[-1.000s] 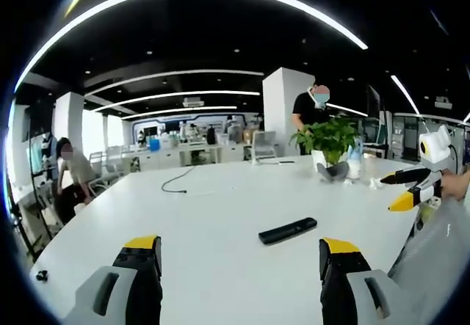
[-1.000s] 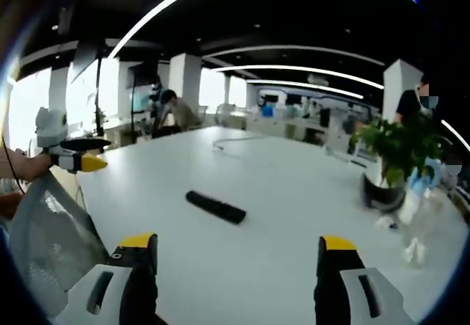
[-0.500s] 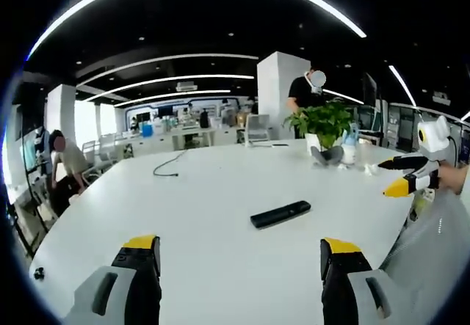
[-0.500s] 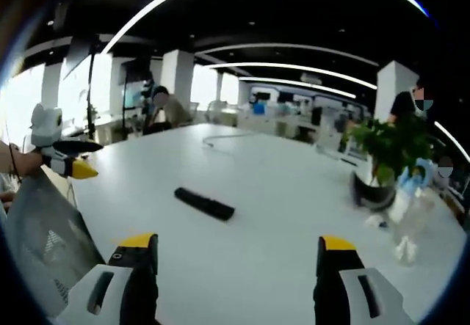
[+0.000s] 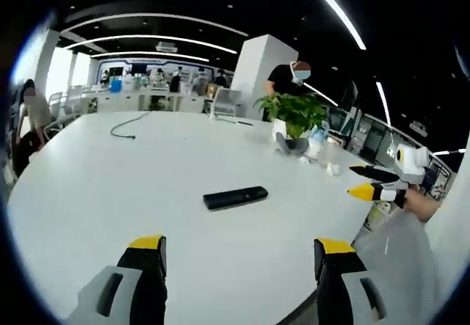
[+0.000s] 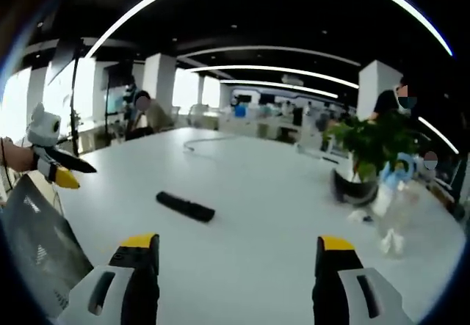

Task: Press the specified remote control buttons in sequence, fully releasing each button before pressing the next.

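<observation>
A black remote control (image 5: 235, 197) lies flat on the big white table (image 5: 110, 185), ahead of my left gripper (image 5: 241, 250), which is open and holds nothing. My right gripper (image 5: 361, 180) comes into the left gripper view from the right, beyond the table's edge, jaws apart. In the right gripper view the remote control (image 6: 185, 207) lies left of centre on the table (image 6: 279, 215), well beyond my open right gripper (image 6: 239, 247). My left gripper (image 6: 64, 171) shows at the far left there, held by a hand.
A potted plant (image 5: 290, 116) with small bottles beside it stands at the table's far right; the plant (image 6: 365, 156) shows right in the right gripper view. A black cable (image 5: 128, 127) lies far back. People stand and sit beyond the table. A grey chair back (image 6: 37, 244) is near left.
Both views have shifted as the hands moved. The remote now sits further left in each view. Both grippers stay open.
</observation>
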